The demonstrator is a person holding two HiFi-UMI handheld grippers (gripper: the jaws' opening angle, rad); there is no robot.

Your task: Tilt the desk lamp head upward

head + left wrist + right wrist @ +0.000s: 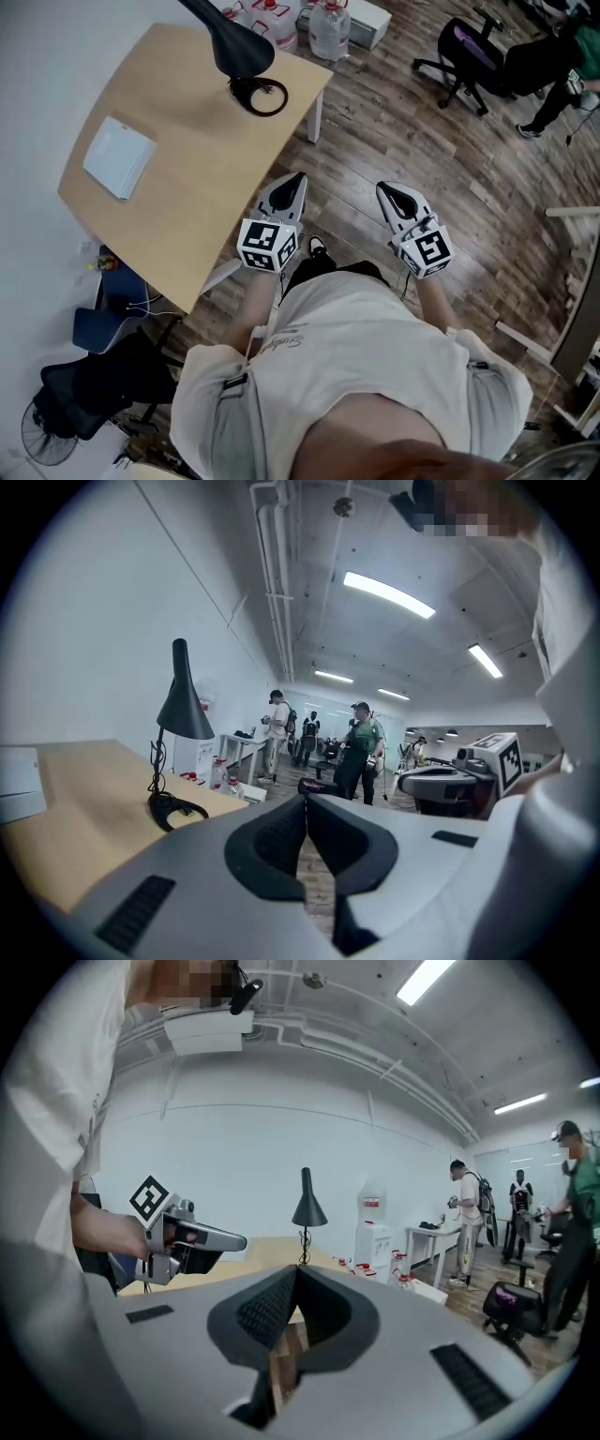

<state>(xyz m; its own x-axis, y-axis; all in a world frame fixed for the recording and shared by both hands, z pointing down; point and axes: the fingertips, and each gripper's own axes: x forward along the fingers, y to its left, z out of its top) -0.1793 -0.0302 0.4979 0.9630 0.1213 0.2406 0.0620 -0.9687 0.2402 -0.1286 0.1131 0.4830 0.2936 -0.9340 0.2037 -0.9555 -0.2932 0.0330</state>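
Left gripper view shows the lamp (185, 714) whole; head view crops it.

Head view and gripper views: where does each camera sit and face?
Head view: on the person's head, facing steeply down at the light wooden table, left gripper, right gripper, white shirt.
Left gripper view: rides that gripper, along its shut jaws toward the black cone-shaded desk lamp.
Right gripper view: likewise; the person's hand shows.
Shared: all three show the lamp.

Desk lamp (236, 45) common to all views
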